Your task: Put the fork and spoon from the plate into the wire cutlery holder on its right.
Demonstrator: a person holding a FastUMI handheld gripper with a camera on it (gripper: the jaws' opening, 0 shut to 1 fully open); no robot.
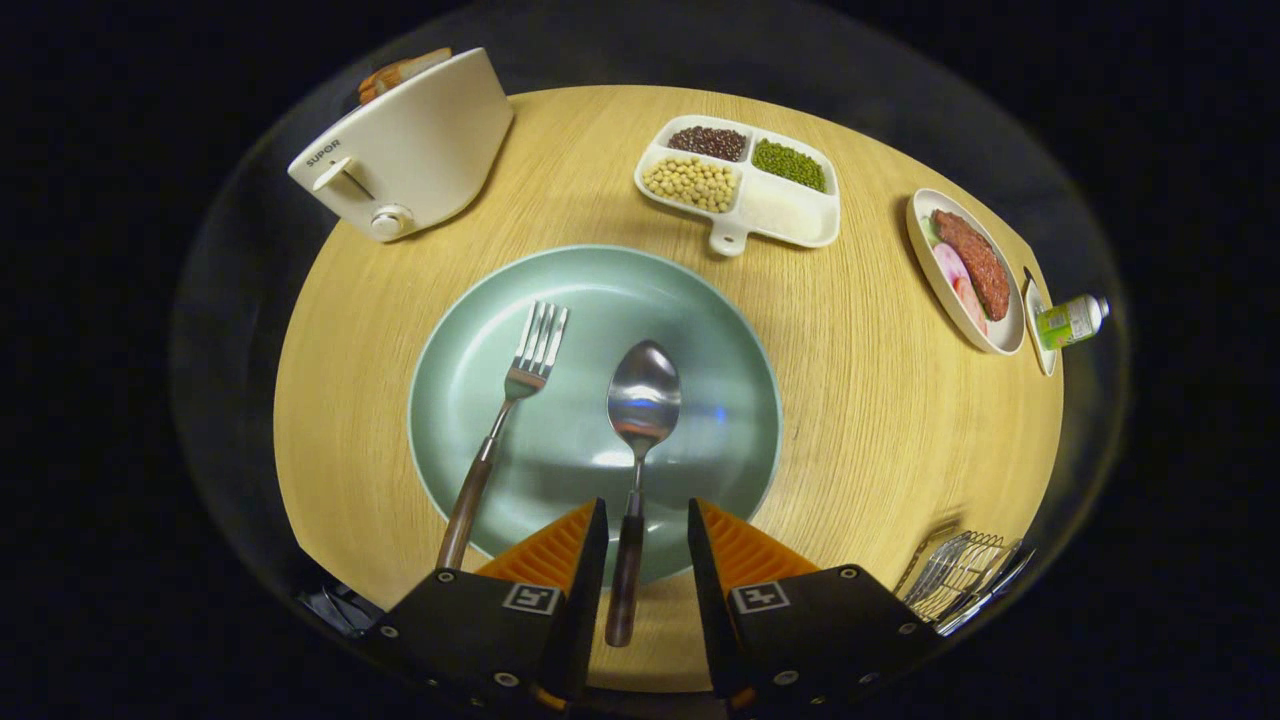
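Right now the spoon (640, 440) lies straight ahead of the gripper (647, 520) at twelve o'clock, its long axis running almost exactly along the line of the fingers: bowl far out on the green plate (720, 330), dark handle coming back over the plate's near rim and passing down between the two fingers. The handle sits a little closer to the left finger than to the right one, with a visible gap on both sides, so nothing is pinched yet. The fingers stand apart, moderately wide, and neither touches the spoon as far as can be seen; whether they hang above the handle or level with it I cannot tell.

The fork (505, 430) lies on the same plate at about eleven o'clock from the fingertips, tilted, its tines pointing away and slightly right, its handle crossing the near-left rim onto the wooden table (880, 420). It is well outside the fingers.

The wire holder (962, 575) sits at roughly three o'clock from the gripper, beside the right finger's housing, off the plate's right. Judging by this, the spoon is the nearer candidate, and closing squarely on its handle looks the likely next need.
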